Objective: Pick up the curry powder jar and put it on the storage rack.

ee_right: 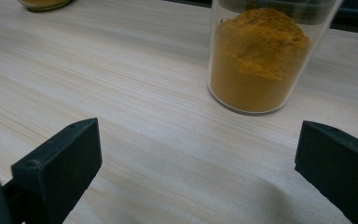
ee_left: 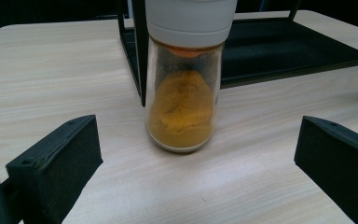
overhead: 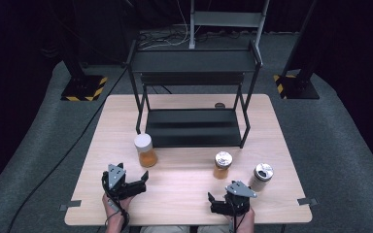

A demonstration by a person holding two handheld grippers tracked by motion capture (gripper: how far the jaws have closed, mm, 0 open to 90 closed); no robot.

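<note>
A pale wooden bench (overhead: 184, 194) carries a black two-tier metal rack (overhead: 194, 97). The left gripper (overhead: 137, 187) and right gripper (overhead: 218, 201) are both held spread wide, nothing grasped. A white-capped glass jar of orange powder (ee_left: 184, 93) is seen upright just beyond the left fingers (ee_left: 56, 163), untouched. A silver-lidded glass jar of orange powder (ee_right: 256, 60) is seen ahead of the right fingers (ee_right: 58, 163), apart.
</note>
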